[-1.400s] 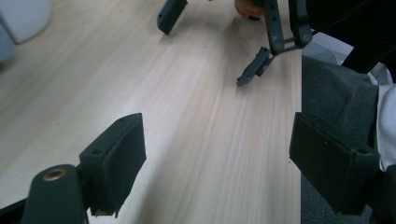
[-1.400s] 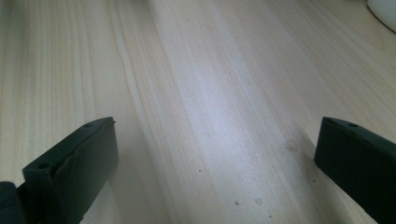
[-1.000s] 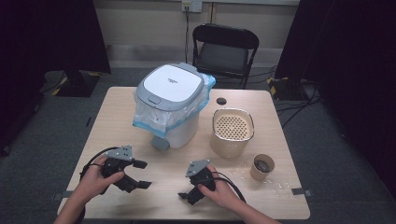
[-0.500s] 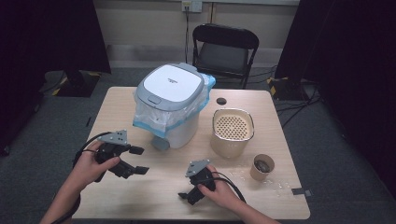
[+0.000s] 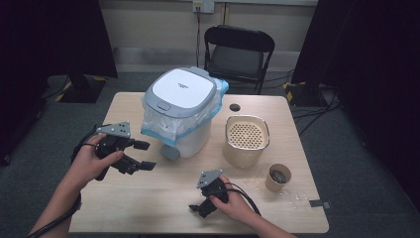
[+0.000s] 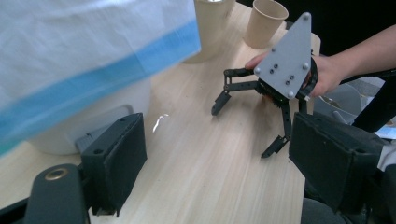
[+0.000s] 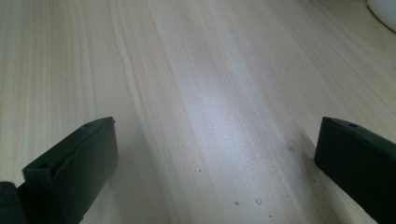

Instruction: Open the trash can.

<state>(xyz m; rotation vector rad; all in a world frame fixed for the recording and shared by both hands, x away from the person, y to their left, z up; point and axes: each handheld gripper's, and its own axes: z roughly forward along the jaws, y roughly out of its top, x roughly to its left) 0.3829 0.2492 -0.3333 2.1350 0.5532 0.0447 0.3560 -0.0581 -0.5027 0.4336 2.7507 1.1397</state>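
Observation:
A white lidded bin (image 5: 181, 111) lined with a blue-edged plastic bag stands on the wooden table (image 5: 148, 198). My left gripper (image 5: 147, 155) is held above the table just left of the bin's base, jaws wide apart and empty. In the left gripper view the bin and its bag (image 6: 79, 60) are close at the left, beyond my left gripper (image 6: 224, 163). My right gripper (image 5: 198, 209) rests low near the table's front edge, open with nothing in it. The left gripper view also shows the right gripper (image 6: 243, 129) held in a hand. In the right gripper view the right gripper (image 7: 215, 168) spans bare wood.
A beige perforated container (image 5: 246, 139) stands right of the bin, with a paper cup (image 5: 277, 177) nearer the right edge. A small black disc (image 5: 234, 107) lies behind them. A black chair (image 5: 237, 54) stands beyond the table.
My left gripper has risen and moved away from the person toward the bin's base. The right gripper has stayed in place.

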